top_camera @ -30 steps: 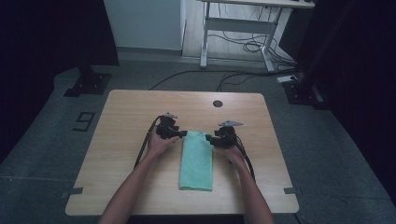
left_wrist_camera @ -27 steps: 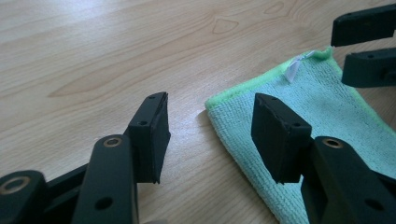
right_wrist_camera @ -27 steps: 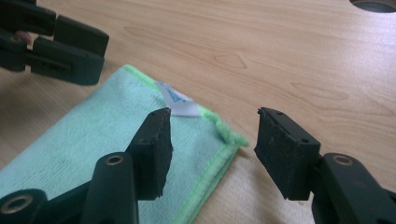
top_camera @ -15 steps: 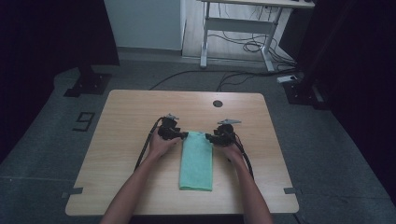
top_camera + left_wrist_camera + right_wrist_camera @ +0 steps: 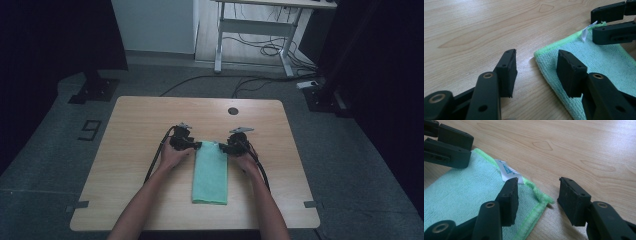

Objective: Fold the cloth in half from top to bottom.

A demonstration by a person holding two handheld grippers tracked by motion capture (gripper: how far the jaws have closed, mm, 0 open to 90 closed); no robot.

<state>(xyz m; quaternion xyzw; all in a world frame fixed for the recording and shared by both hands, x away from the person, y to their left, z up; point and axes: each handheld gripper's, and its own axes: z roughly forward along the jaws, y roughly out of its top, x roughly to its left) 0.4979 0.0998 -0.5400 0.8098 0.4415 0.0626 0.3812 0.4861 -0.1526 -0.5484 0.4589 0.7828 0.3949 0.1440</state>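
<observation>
A folded light-green cloth [image 5: 210, 171] lies lengthwise on the wooden table [image 5: 135, 120], its far end between the two grippers. My left gripper [image 5: 194, 145] is at the cloth's far left corner [image 5: 541, 55], open, with one jaw over the cloth [image 5: 596, 60] and one over bare wood. My right gripper [image 5: 223, 148] is open at the far right corner [image 5: 544, 199], straddling the edge beside a white label [image 5: 506, 170]. The left gripper view has my left gripper [image 5: 536, 72] low at the cloth; the right gripper view has my right gripper [image 5: 538, 200] likewise. Nothing is clamped in either.
A dark round hole [image 5: 232, 111] sits in the table near its far edge. Cables trail from both grippers along the forearms. A desk frame [image 5: 255, 30] and floor cables stand beyond the table.
Both grippers have edged slightly toward the cloth's far corners. The cloth has stayed flat in place.
</observation>
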